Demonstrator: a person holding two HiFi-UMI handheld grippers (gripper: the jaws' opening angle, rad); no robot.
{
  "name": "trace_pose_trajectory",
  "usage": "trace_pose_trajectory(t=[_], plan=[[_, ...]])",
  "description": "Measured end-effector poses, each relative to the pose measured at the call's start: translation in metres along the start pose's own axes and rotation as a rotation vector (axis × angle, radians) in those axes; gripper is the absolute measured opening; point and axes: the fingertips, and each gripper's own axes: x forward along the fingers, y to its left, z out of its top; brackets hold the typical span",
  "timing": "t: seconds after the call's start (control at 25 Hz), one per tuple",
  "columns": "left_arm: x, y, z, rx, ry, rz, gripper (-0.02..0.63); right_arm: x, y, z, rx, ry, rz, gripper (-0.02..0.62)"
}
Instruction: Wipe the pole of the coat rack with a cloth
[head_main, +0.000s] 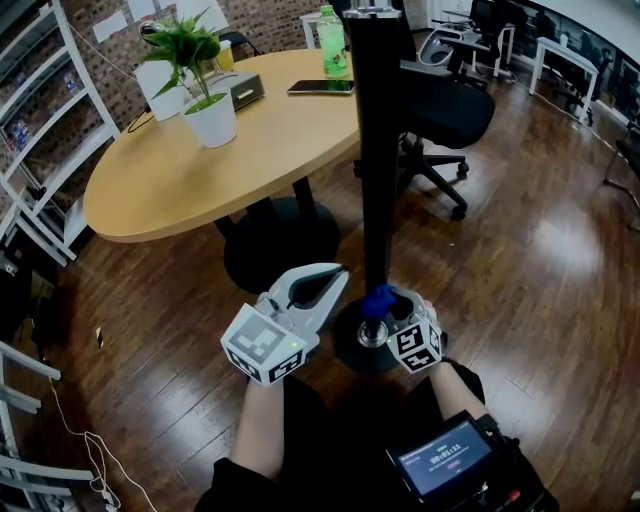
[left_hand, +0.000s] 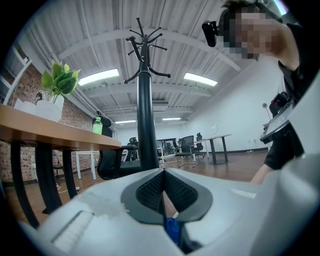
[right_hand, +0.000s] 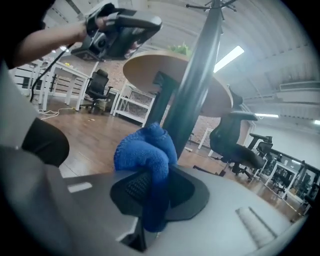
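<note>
Task thing: the black pole (head_main: 380, 150) of the coat rack stands upright on the wooden floor (head_main: 540, 270), just beside the round wooden table (head_main: 170, 180). Its round base (head_main: 348, 345) is directly in front of the person.
Cloth: a blue cloth (head_main: 376, 296), bunched into a lump, is at the very bottom of the pole, just above the base. It seems to touch the pole, but I cannot be sure of the contact.
Right gripper (head_main: 392, 305): its jaws are closed on the blue cloth. One fold sticks out in front of them and another hangs down between them.
Left gripper (head_main: 330, 280): its jaws are pressed together with nothing between the pads. It hovers just left of the pole, low, and is not touching it.
Step in hand: I judge this to be the low end of a wiping stroke on the pole.
Next move: the cloth should be kept pressed on the pole and slid upward along it. The grip must stay firm so that the cloth does not slip out.
Left gripper's role: it could steady the pole if the rack begins to rock.
Nearby: an office chair (head_main: 445, 110) stands behind the pole, well apart from both grippers.
</note>
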Motion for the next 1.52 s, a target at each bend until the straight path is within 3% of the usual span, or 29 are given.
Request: trace_pose_trajectory(t=[0.2, 0.44, 0.68, 0.88, 1.04, 1.2, 1.52], plan=[[0.001, 0.006, 0.001, -0.004, -0.012, 0.010, 0.000, -0.036, -0.032, 0.088, -0.016, -0.188, -0.064, 0.040], [-0.001, 0.005, 0.011, 0.003, -0.033, 0.005, 0.000, -0.083, -0.071, 0.207, -0.130, -0.407, -0.147, 0.041], [-0.006, 0.007, 0.034, 0.043, -0.069, 0.011, 0.000, -0.127, -0.114, 0.315, -0.116, -0.668, -0.215, 0.041], [-0.020, 0.012, 0.042, 0.050, -0.091, 0.041, 0.000, -0.151, -0.140, 0.364, -0.067, -0.767, -0.215, 0.041], [-0.024, 0.016, 0.044, 0.037, -0.092, 0.049, 0.000, -0.153, -0.144, 0.368, -0.037, -0.768, -0.214, 0.041], [-0.029, 0.025, 0.067, -0.045, -0.059, 0.064, 0.000, -0.151, -0.144, 0.372, -0.003, -0.667, -0.200, 0.041], [-0.056, 0.028, 0.227, -0.139, -0.034, 0.071, 0.000, -0.187, -0.187, 0.445, 0.117, -0.486, -0.168, 0.041]])
